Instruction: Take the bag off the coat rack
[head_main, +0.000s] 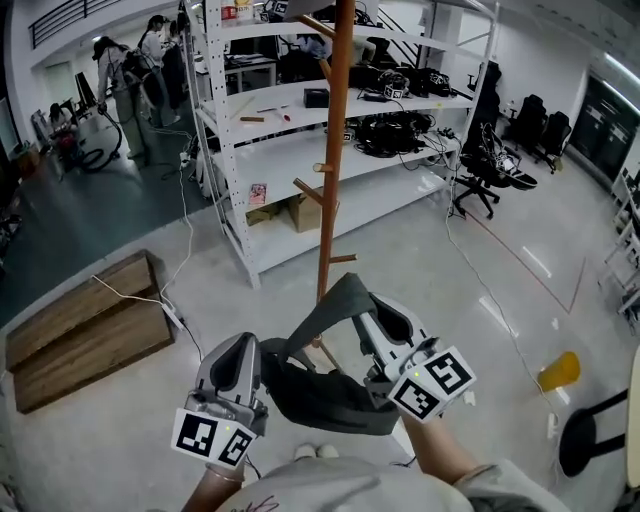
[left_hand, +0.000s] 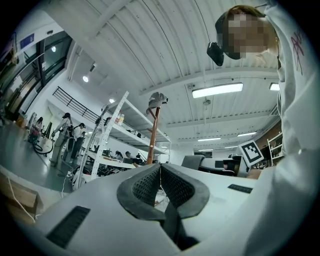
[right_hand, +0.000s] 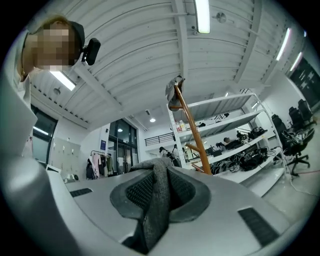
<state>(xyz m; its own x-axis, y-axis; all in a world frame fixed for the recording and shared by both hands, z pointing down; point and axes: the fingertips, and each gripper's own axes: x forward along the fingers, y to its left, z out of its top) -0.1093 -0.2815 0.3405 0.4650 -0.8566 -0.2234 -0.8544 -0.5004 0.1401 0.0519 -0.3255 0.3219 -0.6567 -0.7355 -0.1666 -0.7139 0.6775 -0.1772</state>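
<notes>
A dark grey bag (head_main: 320, 395) hangs between my two grippers, low in the head view and in front of the wooden coat rack (head_main: 333, 150). Its strap (head_main: 335, 300) arches up from the bag's left end and over to the right. My right gripper (head_main: 372, 308) is shut on that strap, and grey fabric (right_hand: 156, 200) fills the gap between its pads. My left gripper (head_main: 255, 347) is at the bag's left end; its pads (left_hand: 145, 187) meet at the tips with a dark strip of the bag (left_hand: 171, 225) between them. The bag is off the rack's pegs.
White shelving (head_main: 290, 130) stands behind the rack. A grey cap (right_hand: 174, 95) tops the pole. Wooden planks (head_main: 85, 330) lie on the floor at left and a yellow object (head_main: 558, 370) at right. There is an office chair (head_main: 495, 165) further back. People (head_main: 125, 80) stand at far left.
</notes>
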